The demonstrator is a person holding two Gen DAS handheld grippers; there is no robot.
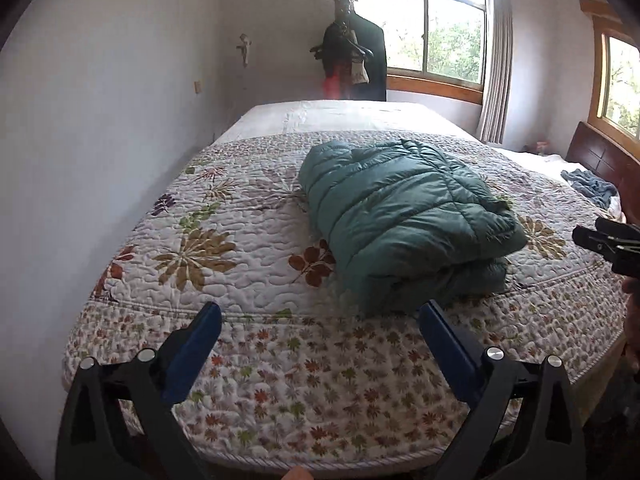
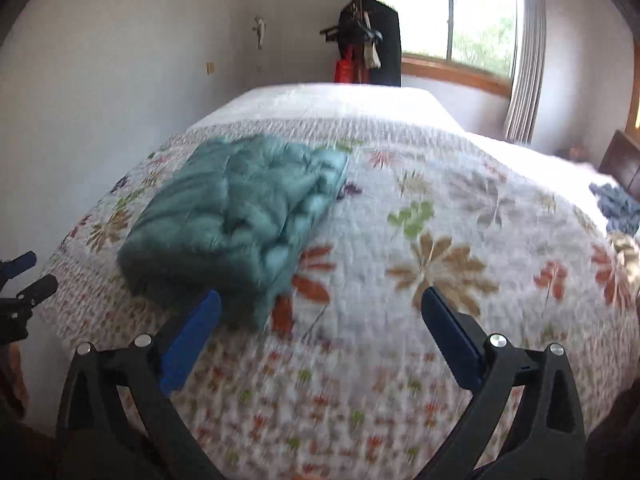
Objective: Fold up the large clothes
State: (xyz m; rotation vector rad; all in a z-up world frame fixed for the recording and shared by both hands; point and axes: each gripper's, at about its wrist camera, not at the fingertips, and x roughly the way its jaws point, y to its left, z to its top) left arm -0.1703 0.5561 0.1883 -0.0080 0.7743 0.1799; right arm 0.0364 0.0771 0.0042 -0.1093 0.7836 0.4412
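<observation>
A teal puffer jacket (image 1: 404,216) lies folded into a thick bundle on the flowered quilt (image 1: 224,248) near the bed's front edge. My left gripper (image 1: 320,314) hovers open just short of the bundle, nothing between its blue pads. In the right wrist view the same jacket (image 2: 240,212) sits to the left. My right gripper (image 2: 320,300) is open over the quilt (image 2: 440,240) to the jacket's right, holding nothing. The right gripper's black tips (image 1: 600,240) show at the right edge of the left view. The left gripper's tips (image 2: 28,276) appear at the left edge of the right view.
A blue-grey cloth (image 1: 592,186) lies crumpled near the wooden headboard (image 1: 600,156) at far right. A coat rack with dark clothes (image 1: 352,60) stands behind the bed beside the window (image 1: 432,28). A white wall (image 1: 100,120) runs along the bed's left side.
</observation>
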